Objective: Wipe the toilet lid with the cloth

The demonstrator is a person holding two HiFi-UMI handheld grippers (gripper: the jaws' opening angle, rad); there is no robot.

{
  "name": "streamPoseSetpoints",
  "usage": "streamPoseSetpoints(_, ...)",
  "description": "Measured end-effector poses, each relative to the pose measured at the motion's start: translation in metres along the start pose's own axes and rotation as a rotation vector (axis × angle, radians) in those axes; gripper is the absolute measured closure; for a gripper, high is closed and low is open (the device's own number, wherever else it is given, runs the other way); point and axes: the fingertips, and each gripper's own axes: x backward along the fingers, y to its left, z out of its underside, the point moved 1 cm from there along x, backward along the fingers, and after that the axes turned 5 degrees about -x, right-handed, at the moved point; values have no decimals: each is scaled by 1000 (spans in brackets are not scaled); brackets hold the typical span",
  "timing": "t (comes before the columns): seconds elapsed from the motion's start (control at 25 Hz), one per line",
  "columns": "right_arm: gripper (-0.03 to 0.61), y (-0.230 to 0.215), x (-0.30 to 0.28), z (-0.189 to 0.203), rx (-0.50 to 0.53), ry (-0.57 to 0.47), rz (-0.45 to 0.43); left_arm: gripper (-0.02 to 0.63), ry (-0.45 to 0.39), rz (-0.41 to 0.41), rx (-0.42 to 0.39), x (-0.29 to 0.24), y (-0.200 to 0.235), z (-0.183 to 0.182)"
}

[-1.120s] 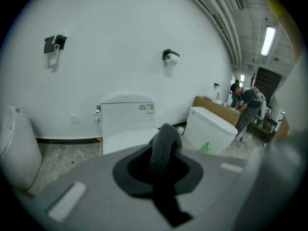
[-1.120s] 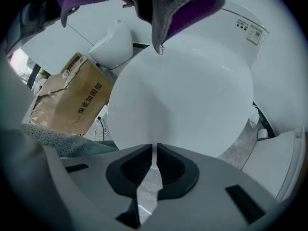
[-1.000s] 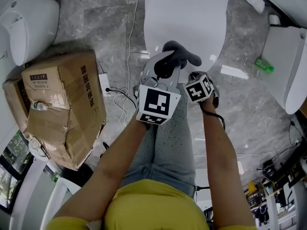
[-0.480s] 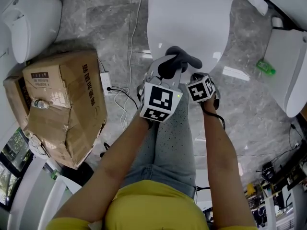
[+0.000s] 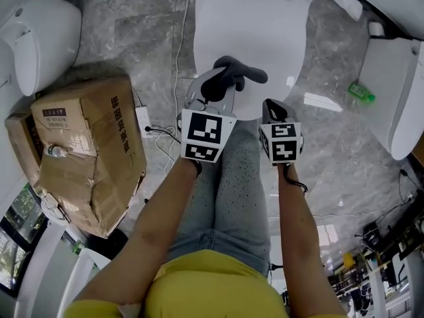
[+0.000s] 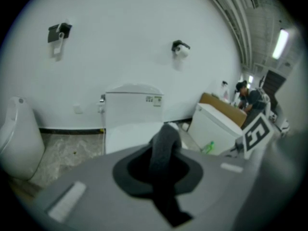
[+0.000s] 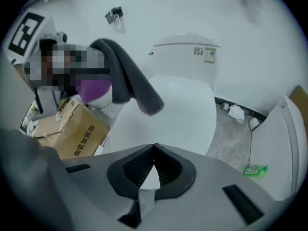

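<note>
Grey cloth, dark, is pinched in the left tool. The left gripper view shows both jaws pressed on a bunched fold, with the rest standing up past the tips. From the right gripper view the cloth drapes over that tool in two hanging ends, out over the front part of the toilet lid. Whether the lower end touches the lid cannot be made out.

Toilet lid: white, down, glossy, bare apart from the cloth above its near edge.

Right tool: just to the right of the left one, over the lid's front rim and angled steeply down. Its jaws have just been closing and now meet tip to tip with nothing between them. It is clear of the cloth.

Surroundings on the grey marbled floor:
- a dented cardboard box lies well to the left of the toilet
- a white power strip with cables lies between box and toilet
- a green bottle lies on its side to the right
</note>
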Motion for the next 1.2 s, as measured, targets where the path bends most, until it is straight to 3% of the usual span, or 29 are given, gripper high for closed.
streamPoseSetpoints(0.24,563,-17,48,-83,45,-239,39,594,1,-40,12,-23,12,-18)
streamPoseSetpoints(0.48,563,-32,86,-152,91,-403,50,594,2,-86,22,-51,30,-38)
streamPoseSetpoints(0.8,563,-49,104,-201,164,-512,43,594,15,-174,6,-100,75,-51)
streamPoseSetpoints(0.96,563,-64,104,-207,184,-511,42,594,49,-220,-20,-127,100,-46)
streamPoseSetpoints(1.2,563,-94,107,-210,190,-500,64,594,190,-247,-128,-191,113,-23)
